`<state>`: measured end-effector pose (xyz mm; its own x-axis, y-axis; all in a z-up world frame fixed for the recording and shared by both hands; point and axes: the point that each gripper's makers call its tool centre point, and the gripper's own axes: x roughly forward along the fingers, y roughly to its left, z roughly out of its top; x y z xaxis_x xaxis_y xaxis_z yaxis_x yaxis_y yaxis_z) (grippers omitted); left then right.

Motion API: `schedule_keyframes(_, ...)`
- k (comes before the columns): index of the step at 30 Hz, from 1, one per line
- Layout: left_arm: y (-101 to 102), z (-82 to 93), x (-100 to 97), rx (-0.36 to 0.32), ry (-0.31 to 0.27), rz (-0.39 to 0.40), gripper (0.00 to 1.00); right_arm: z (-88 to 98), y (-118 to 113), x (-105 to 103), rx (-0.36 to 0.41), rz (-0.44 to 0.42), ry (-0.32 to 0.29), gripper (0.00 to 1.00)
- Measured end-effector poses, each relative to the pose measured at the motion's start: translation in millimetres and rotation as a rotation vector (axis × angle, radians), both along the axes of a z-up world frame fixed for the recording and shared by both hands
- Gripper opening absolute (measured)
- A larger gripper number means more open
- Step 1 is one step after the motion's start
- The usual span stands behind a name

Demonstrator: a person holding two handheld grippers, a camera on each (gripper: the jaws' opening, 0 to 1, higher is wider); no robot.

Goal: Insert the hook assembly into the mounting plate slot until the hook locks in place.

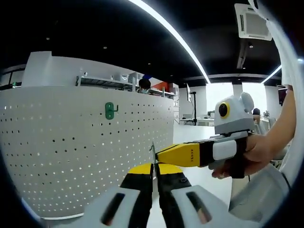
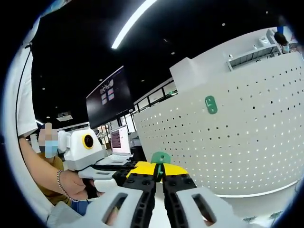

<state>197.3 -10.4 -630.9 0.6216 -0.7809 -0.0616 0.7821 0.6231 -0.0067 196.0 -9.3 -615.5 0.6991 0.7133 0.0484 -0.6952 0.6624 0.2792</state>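
A small green hook piece [image 2: 160, 157] with a hole stands face-on just past my right gripper [image 2: 159, 170]. In the left gripper view the same hook piece [image 1: 152, 153] shows edge-on as a thin upright strip rising from between the yellow tips of my left gripper [image 1: 153, 167], which is shut on it. My right gripper [image 1: 159, 154], held by a hand, comes in from the right, jaws together, its tip touching the strip. Whether anything sits between its tips is hidden. My left gripper [image 2: 124, 175] enters the right gripper view from the left. A second green hook [image 1: 110, 110] hangs on the white pegboard [image 1: 71, 156].
The pegboard [image 2: 256, 142] curves across the right gripper view, bearing the mounted green hook [image 2: 210, 104]. A shelf [image 1: 107, 81] tops the board. A person's hand [image 1: 256, 154] and a braceleted wrist [image 2: 61, 183] hold the grippers. A laptop [image 2: 118, 142] and wall screen [image 2: 109, 97] lie behind.
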Motion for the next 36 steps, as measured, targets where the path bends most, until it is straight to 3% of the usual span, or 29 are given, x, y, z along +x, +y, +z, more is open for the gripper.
schedule_keyframes(7, -0.7, 0.1, -0.3, -0.007, 0.003, 0.002, 0.01, 1.1, -0.7, -1.1, -0.011, 0.001, -0.031, 0.02)
schedule_keyframes(13, -1.4, -4.4, -1.5, 0.008, 0.013, 0.0, 0.01, -4.1, -1.6, 0.6, -0.01, 0.012, 0.033, 0.02)
schedule_keyframes(20, 0.2, -1.5, 0.0, 0.0, 0.008, 0.006, 0.01, -1.2, 0.0, -0.1, -0.009, 0.01, 0.011, 0.02)
schedule_keyframes(22, -0.1, -1.3, -0.3, 0.001, 0.008, 0.003, 0.01, -2.0, -0.4, 0.1, 0.008, 0.007, 0.045, 0.02)
schedule_keyframes(24, -0.8, -2.4, -1.4, 0.004, 0.01, 0.002, 0.02, -4.6, -1.7, 0.0, 0.035, 0.007, 0.121, 0.02)
schedule_keyframes(36, -1.3, -3.4, -2.7, -0.009, 0.017, 0.0, 0.02, -2.9, -0.5, -2.1, -0.005, -0.001, 0.088, 0.0)
